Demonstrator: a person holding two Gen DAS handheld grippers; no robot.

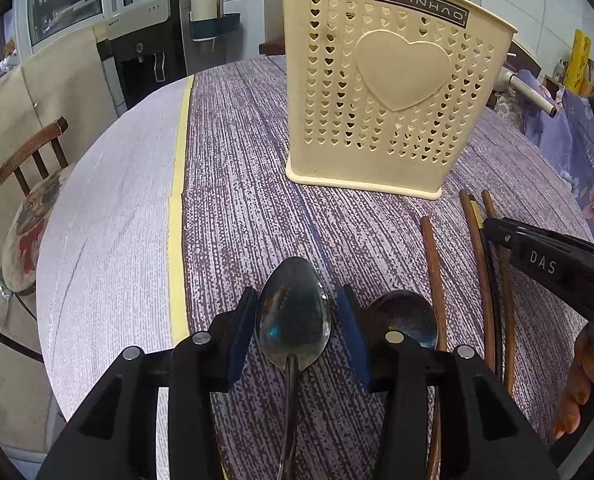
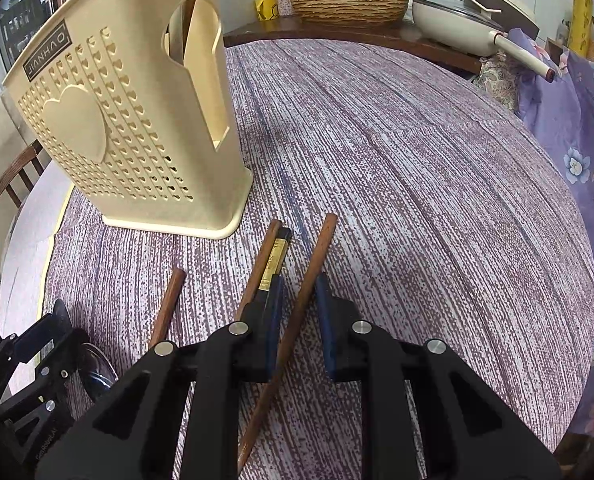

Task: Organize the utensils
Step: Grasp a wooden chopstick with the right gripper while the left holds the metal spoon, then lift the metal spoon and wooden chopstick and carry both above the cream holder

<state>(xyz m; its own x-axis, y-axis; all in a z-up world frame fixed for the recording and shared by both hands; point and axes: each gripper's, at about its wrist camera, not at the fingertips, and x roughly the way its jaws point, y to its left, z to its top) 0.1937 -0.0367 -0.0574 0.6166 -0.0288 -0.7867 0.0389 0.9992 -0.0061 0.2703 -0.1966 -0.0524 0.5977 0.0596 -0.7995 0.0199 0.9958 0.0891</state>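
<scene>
A cream utensil holder [image 1: 393,92] with heart-shaped holes stands on the table; it also shows in the right wrist view [image 2: 125,136]. My left gripper [image 1: 297,312] is open, its blue pads either side of a steel spoon [image 1: 293,320] lying on the cloth. A second, darker spoon [image 1: 407,318] lies just right of it. Several brown chopsticks [image 1: 481,264] lie to the right. My right gripper [image 2: 299,320] is open around one brown chopstick [image 2: 301,300]; a black chopstick with a gold band [image 2: 275,260] and another brown one [image 2: 169,304] lie to its left.
The round table has a purple striped cloth [image 2: 417,160] with a yellow band [image 1: 177,200]. A wooden chair [image 1: 33,184] stands at the left. A shelf behind holds a woven basket [image 2: 349,0] and a white pan [image 2: 457,28]. A floral fabric [image 2: 577,140] lies at the right.
</scene>
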